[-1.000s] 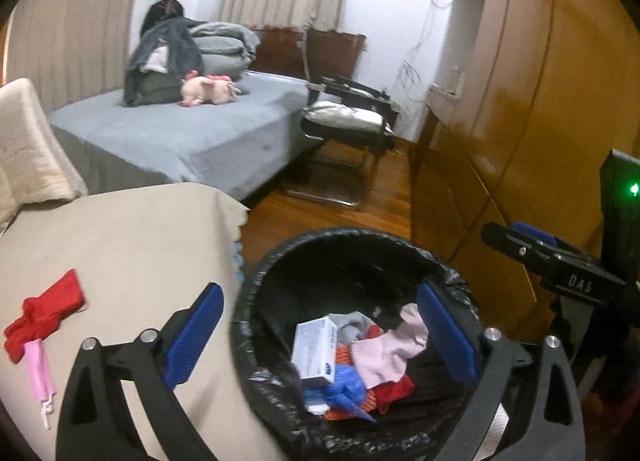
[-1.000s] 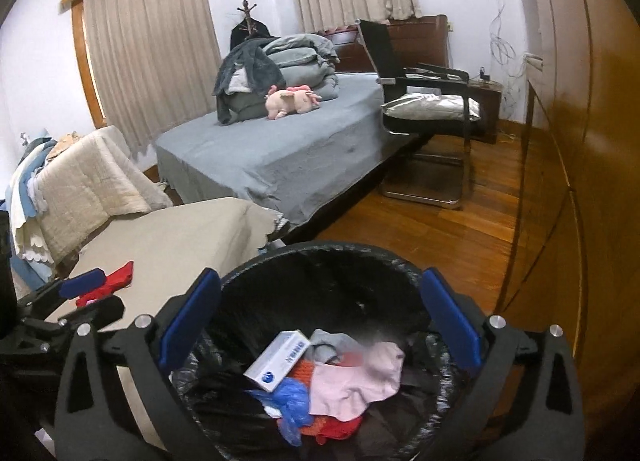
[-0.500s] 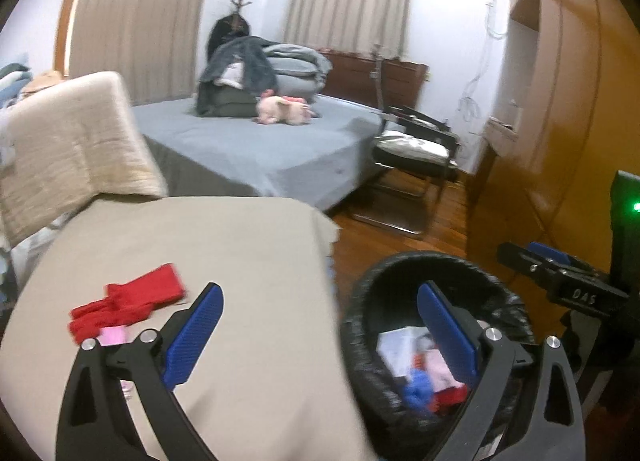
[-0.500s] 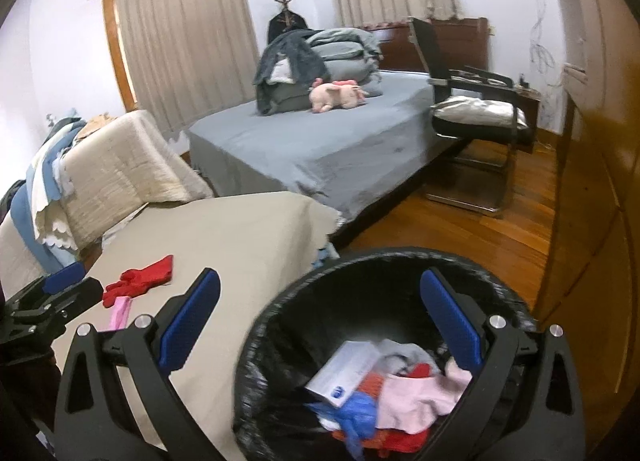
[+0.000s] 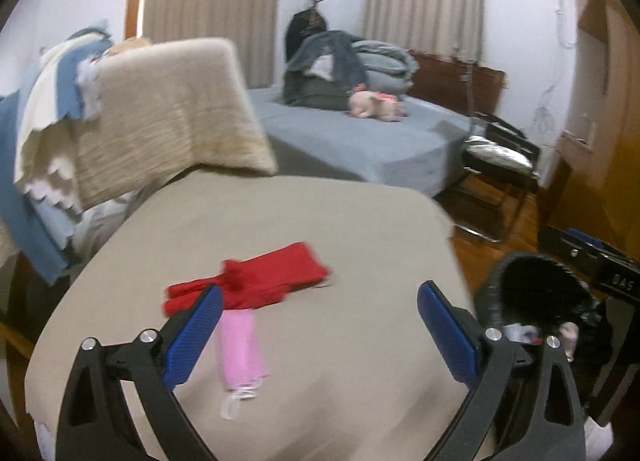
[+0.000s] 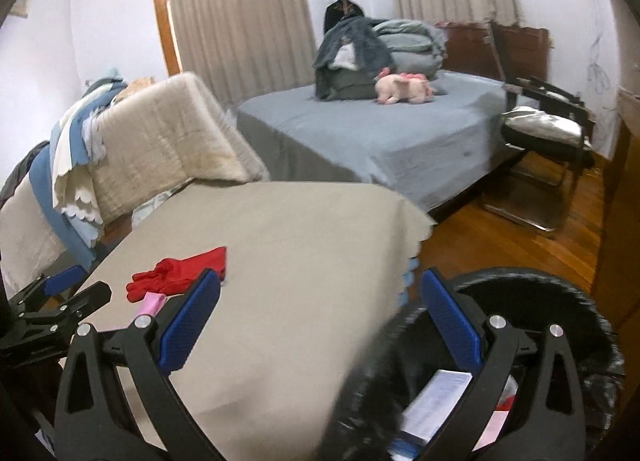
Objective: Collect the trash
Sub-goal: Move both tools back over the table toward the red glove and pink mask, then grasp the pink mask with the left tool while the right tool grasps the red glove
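A red glove [image 5: 256, 281] [image 6: 176, 275] lies on the beige-covered table [image 5: 320, 229] [image 6: 280, 245], with a pink face mask [image 5: 239, 345] [image 6: 153, 303] just in front of it. My left gripper [image 5: 320, 335] hovers open over the table, the mask near its left finger. At the table's right edge stands a bin with a black liner [image 5: 540, 293] [image 6: 560, 313], holding a white box [image 6: 436, 407] and other scraps. My right gripper [image 6: 320, 325] is open and empty, straddling the table edge and the bin rim. The left gripper also shows at the far left of the right wrist view [image 6: 52, 301].
A chair back draped with a cream blanket and blue cloth [image 5: 152, 113] [image 6: 160, 141] stands behind the table. Beyond is a grey bed [image 5: 360, 137] with piled clothes and a pink plush toy [image 6: 404, 87]. A metal chair [image 6: 548, 165] and a wooden wardrobe [image 5: 600, 141] are on the right.
Both grippers have swung left from above the bin toward the table. The red glove and pink mask now lie ahead of the left gripper. Both stay open.
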`<state>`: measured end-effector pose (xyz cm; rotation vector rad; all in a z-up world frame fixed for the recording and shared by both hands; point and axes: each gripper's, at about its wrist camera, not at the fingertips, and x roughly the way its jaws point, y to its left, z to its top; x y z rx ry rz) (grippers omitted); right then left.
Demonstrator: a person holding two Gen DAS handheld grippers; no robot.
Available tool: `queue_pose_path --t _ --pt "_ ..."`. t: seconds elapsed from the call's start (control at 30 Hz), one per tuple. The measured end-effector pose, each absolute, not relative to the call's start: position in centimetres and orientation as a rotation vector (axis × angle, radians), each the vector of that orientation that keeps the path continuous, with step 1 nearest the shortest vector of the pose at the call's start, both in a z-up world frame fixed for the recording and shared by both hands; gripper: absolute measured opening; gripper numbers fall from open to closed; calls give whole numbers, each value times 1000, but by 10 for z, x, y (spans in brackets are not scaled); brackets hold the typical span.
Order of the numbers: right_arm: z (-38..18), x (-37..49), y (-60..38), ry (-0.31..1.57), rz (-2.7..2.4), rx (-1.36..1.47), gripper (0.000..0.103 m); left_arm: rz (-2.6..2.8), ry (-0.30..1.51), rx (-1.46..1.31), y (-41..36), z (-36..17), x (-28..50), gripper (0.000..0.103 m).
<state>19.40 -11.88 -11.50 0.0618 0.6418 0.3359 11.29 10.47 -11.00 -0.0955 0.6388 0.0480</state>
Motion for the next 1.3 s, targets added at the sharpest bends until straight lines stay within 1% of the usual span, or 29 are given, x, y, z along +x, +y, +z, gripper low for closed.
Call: queue_pose_path --t 0.17,0.3,0.57,0.7,0.77,0.83,0.9,0.93,0.97,1.0,1.03,1.1,1.3 --pt "-133 213 -78 664 358 21 98 112 690 -117 139 -138 123 94" --pt "-148 227 -53 692 367 -1 98 134 742 -134 157 -162 131 89" --pt "-173 241 -27 737 378 -33 98 135 822 -161 172 -198 146 85" --pt "-181 248 -21 754 380 -36 97 136 852 -175 177 -210 152 80" --pt "-184 250 -19 759 381 -40 98 130 867 -187 178 -214 154 76" --pt "-187 253 -17 768 383 -41 98 119 884 -198 179 -219 157 62" --pt "-190 255 -14 775 385 -43 98 117 894 -202 178 -222 159 53" --pt "-191 257 -12 779 387 -45 98 120 890 -198 178 -222 159 42" --pt "-192 258 -11 783 390 -48 98 112 889 -202 178 -222 159 37" --pt "-193 259 -10 786 393 -50 98 108 887 -204 178 -221 159 28" --pt "-194 260 -7 790 396 -53 98 107 881 -205 178 -219 158 23" --pt "-196 262 -2 794 403 -55 98 104 866 -203 179 -216 156 19" --pt "-198 272 21 796 434 -69 98 125 795 -215 191 -192 148 19"
